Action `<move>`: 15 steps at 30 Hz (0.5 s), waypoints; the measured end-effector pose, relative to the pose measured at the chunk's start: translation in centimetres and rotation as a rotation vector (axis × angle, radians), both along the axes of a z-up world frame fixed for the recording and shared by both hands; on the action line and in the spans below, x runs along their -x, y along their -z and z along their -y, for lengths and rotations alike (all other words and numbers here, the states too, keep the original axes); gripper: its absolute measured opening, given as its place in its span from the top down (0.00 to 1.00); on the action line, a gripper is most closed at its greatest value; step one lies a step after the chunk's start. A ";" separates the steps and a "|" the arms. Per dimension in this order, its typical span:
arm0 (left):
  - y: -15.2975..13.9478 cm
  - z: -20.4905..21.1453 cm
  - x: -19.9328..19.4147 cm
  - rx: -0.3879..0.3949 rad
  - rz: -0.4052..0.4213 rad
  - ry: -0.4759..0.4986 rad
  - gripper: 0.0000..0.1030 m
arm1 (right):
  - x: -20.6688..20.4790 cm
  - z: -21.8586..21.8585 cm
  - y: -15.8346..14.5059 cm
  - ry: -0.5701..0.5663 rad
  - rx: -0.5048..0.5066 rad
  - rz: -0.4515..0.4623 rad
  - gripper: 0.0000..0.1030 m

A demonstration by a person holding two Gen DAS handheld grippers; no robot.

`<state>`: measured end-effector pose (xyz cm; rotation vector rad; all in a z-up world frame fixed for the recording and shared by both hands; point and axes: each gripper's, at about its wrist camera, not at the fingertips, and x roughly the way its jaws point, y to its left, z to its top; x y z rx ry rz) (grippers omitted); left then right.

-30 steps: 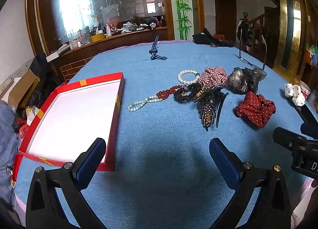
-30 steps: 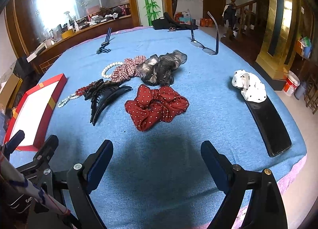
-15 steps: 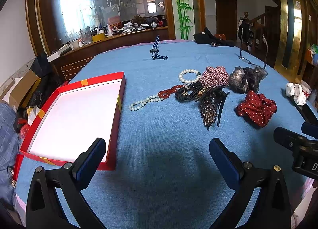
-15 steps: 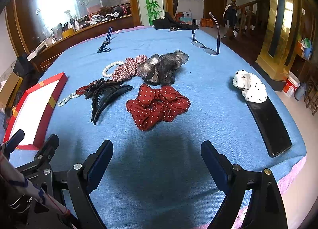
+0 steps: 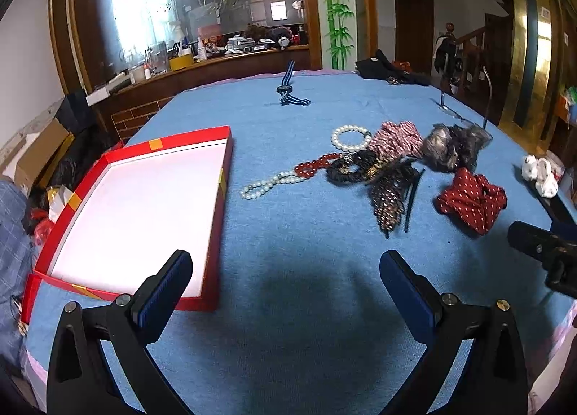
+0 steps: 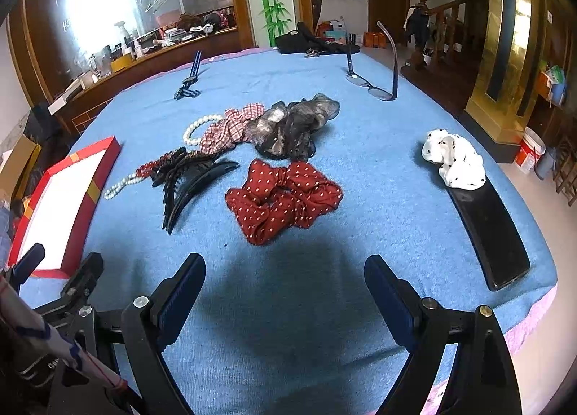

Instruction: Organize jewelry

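Bare blue cloth [image 6: 288,325] before red scrunchie [image 6: 285,195]

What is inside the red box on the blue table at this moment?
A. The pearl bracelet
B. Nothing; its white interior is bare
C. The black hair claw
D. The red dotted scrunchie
B. The red box shows only its bare white bottom, while the pearl bracelet, red dotted scrunchie and black hair claw all lie out on the blue cloth.

wood-framed mirror [image 5: 202,18] | bamboo mural [image 5: 337,7] | wooden staircase [image 6: 447,29]
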<state>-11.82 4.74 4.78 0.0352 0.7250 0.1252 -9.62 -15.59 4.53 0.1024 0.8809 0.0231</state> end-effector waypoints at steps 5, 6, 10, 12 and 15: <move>-0.8 -2.2 -0.6 0.027 0.006 -0.032 0.00 | -0.5 1.4 -0.6 0.013 -0.035 0.003 0.10; -0.9 -2.6 -0.7 0.037 0.006 -0.038 0.00 | -0.7 1.9 -0.8 0.017 -0.039 0.004 0.11; -1.4 -4.2 -1.2 0.074 0.001 -0.056 0.00 | -1.5 5.2 -2.5 0.067 -0.092 0.024 0.14; -1.6 -4.2 -1.4 0.076 0.003 -0.048 0.00 | -2.0 8.1 -3.6 0.124 -0.115 0.035 0.14; -2.2 -3.2 -1.9 0.078 0.000 -0.005 0.00 | -2.5 11.7 -4.8 0.216 -0.117 0.046 0.14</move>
